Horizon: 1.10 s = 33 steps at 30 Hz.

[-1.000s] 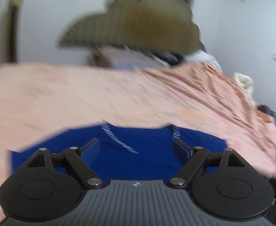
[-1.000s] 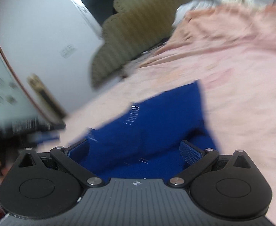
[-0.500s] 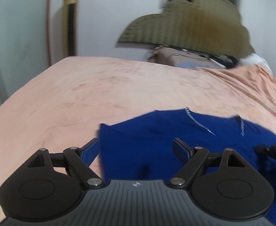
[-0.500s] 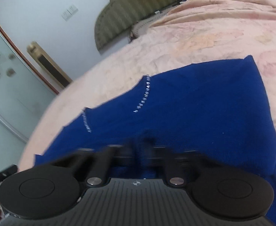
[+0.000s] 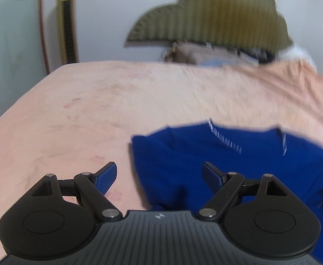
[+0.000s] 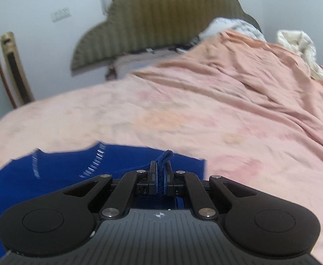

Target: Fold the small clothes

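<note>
The garment [image 5: 238, 165] runs off the left-wrist view at 4 o'clock and off the right-wrist view [image 6: 40, 181] at 8 o'clock, its lower part hidden behind both gripper bodies. The clutter [image 5: 216, 55] under the headboard [image 5: 216, 17] at 12 o'clock is too blurred to identify.

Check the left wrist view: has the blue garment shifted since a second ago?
Yes. The blue knit garment now sits right of the open left gripper, against the pink bedsheet.

Our two handheld tools, matt black throughout.
We note on the left tool [image 5: 159, 176] and right tool [image 6: 160, 176] ribbed grey housings, round black discs, silver pivot screws, blue textured pads [image 5: 105, 180].
</note>
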Motion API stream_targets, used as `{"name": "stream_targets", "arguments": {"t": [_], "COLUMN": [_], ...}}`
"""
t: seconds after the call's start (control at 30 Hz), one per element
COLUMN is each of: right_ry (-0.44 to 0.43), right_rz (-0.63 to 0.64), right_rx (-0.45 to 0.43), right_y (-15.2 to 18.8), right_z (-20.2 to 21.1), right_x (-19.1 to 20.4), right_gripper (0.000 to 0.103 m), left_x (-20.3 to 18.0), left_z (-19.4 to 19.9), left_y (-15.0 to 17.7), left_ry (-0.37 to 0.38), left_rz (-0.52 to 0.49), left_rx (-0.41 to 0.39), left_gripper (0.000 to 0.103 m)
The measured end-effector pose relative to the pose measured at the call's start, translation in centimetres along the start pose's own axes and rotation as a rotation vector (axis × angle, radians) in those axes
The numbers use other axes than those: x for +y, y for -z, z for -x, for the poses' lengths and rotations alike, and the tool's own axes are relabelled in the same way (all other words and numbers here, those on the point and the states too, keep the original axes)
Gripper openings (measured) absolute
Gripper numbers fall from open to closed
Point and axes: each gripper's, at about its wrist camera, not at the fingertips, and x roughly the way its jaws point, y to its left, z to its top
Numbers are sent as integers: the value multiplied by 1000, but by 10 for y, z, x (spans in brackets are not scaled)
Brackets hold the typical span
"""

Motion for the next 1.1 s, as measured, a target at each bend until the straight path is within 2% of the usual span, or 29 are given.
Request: {"name": "stream_targets", "arguments": {"t": [0.07,0.1,0.17,0.2,0.23,0.27,0.33,0.37,0.4,0.43,0.5,0.53,0.57,0.6,0.67,0.73,0.8,0.83,0.87,0.93,1.1], "right_ry": [16,48,117,120,92,43,-49,-56,-40,13,92,84,50,10,-72,-100,-76,-70,-82,-121,-199], "right_rz": [14,15,21,25,37,56,103,118,124,116,73,55,47,46,79,176,293,329,348,359,348], "right_rx": [54,47,-10,-46,-64,-59,-18,24,79,117,83,39,-1,-35,-97,-107,-68,-38,-4,0,28], "right_y": [5,7,10,13,14,15,18,20,22,26,31,34,38,44,64,82,96,100,105,106,106], "right_z": [-9,-10,-1,6,11,11,1,-7,-19,-30,-25,-12,2,15,40,46,40,33,26,25,26], "right_x": [-4,-5,-2,1,5,10,21,24,25,23,21,23,27,33,44,56,68,72,72,73,75], "right_gripper": [20,25,28,31,33,38,49,57,58,58,58,59,66,82,103,102,102,102,102,103,103], "left_x": [-16,-22,-28,-29,-29,-27,-26,-26,-25,-24,-26,-31,-37,-45,-63,-79,-91,-93,-94,-94,-91], "left_z": [-17,-24,-34,-39,-40,-40,-35,-30,-23,-15,1,8,12,16,20,19,16,17,18,19,17], "left_y": [7,12,20,22,24,24,21,21,20,21,28,34,40,46,59,71,81,85,90,97,95], "left_ry": [-47,-85,-134,-149,-150,-148,-150,-158,-162,-158,-131,-105,-80,-55,-28,-29,-51,-62,-77,-100,-109], "left_rz": [-78,-112,-158,-165,-155,-142,-125,-115,-104,-87,-38,-15,-5,-3,-10,-46,-102,-114,-119,-113,-67], "left_rx": [32,42,44,52,51,47,54,51,45,35,23,23,24,30,32,28,39,17,-15,-41,-26], "left_gripper": [84,84,85,85,88,88,88,88,88,88,88,88,88,88,88,88,88,90,95,98,103]}}
